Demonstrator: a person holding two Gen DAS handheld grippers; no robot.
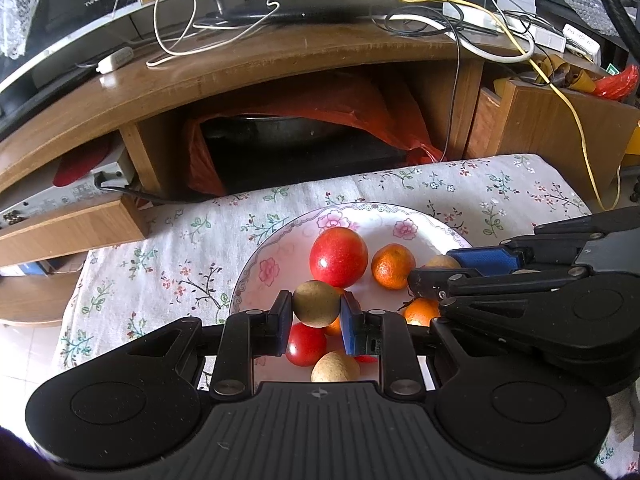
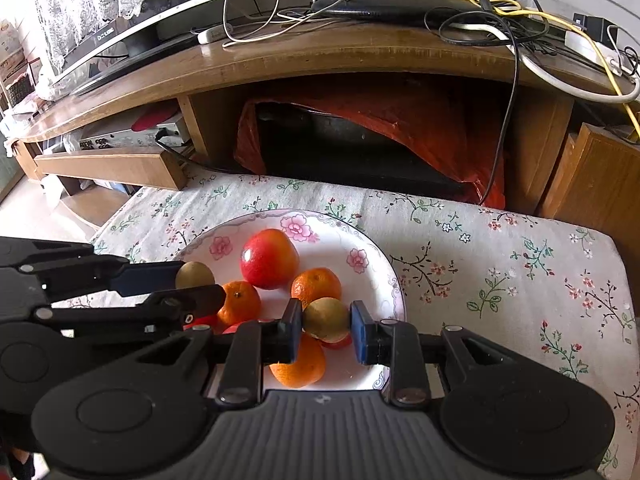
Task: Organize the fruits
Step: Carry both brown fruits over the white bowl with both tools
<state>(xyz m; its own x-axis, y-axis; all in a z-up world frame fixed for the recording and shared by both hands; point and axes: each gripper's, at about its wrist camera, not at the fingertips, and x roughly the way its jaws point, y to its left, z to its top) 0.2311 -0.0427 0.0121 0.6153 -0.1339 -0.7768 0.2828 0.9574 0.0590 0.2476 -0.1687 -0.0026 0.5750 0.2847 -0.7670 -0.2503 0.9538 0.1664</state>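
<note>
Both tongs hover over the floral plate (image 2: 376, 256), the left tongs (image 1: 316, 314) clamped on one brown fruit (image 1: 316, 304), the right tongs (image 2: 326, 326) on another brown fruit (image 2: 326, 318), possibly kiwis. Each should lower slowly into a gap between oranges before letting go.

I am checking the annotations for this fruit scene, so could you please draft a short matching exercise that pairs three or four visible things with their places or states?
Things:
1. left hand-held gripper
2. large round red apple
3. white floral-rimmed ceramic plate
4. black router

Places or states:
A. on the flowered tablecloth
B. on the wooden TV stand
C. shut on a brown-green kiwi
D. lying on the plate, ungripped

Pairs: 1-C, 2-D, 3-A, 4-B
</note>
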